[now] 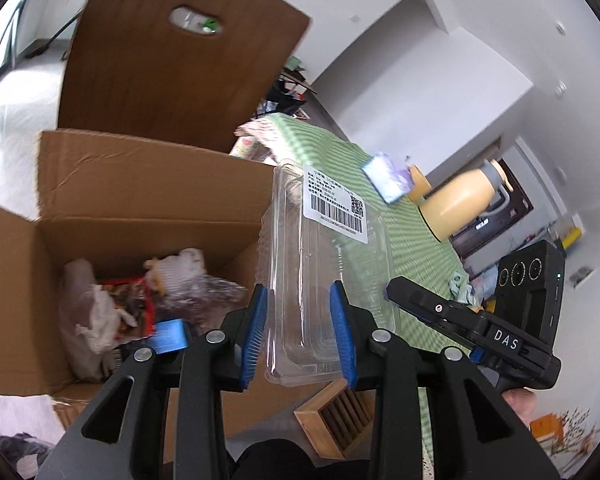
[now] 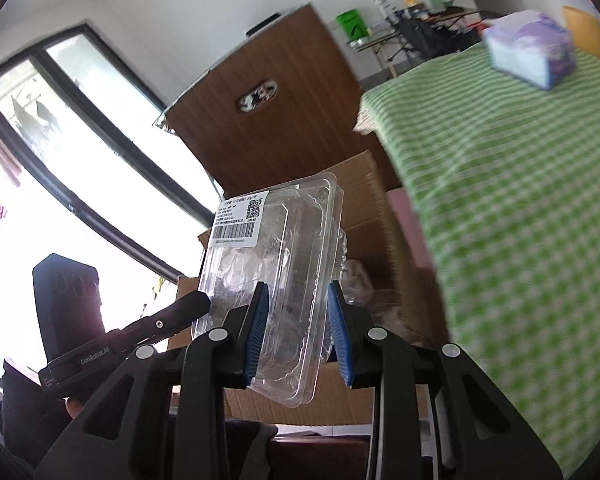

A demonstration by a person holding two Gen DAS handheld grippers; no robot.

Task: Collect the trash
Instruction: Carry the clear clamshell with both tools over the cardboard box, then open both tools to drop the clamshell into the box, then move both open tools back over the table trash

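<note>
Beside the green-checked desk [image 1: 340,160], both the left claw [image 1: 300,332] and right claw [image 2: 296,328] grip the clear plastic clamshell [image 1: 324,264] at centre frame, near the cardboard box [image 1: 148,184] at left; thin walls could buckle and slip free.

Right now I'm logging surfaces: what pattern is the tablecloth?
Green-and-white check, on the tablecloth; clearest in the right wrist view.

Cardboard box [image 1: 112,184] left of table [image 1: 340,168] (trash [image 1: 148,292] inside), chair [image 1: 172,60] behind
</note>
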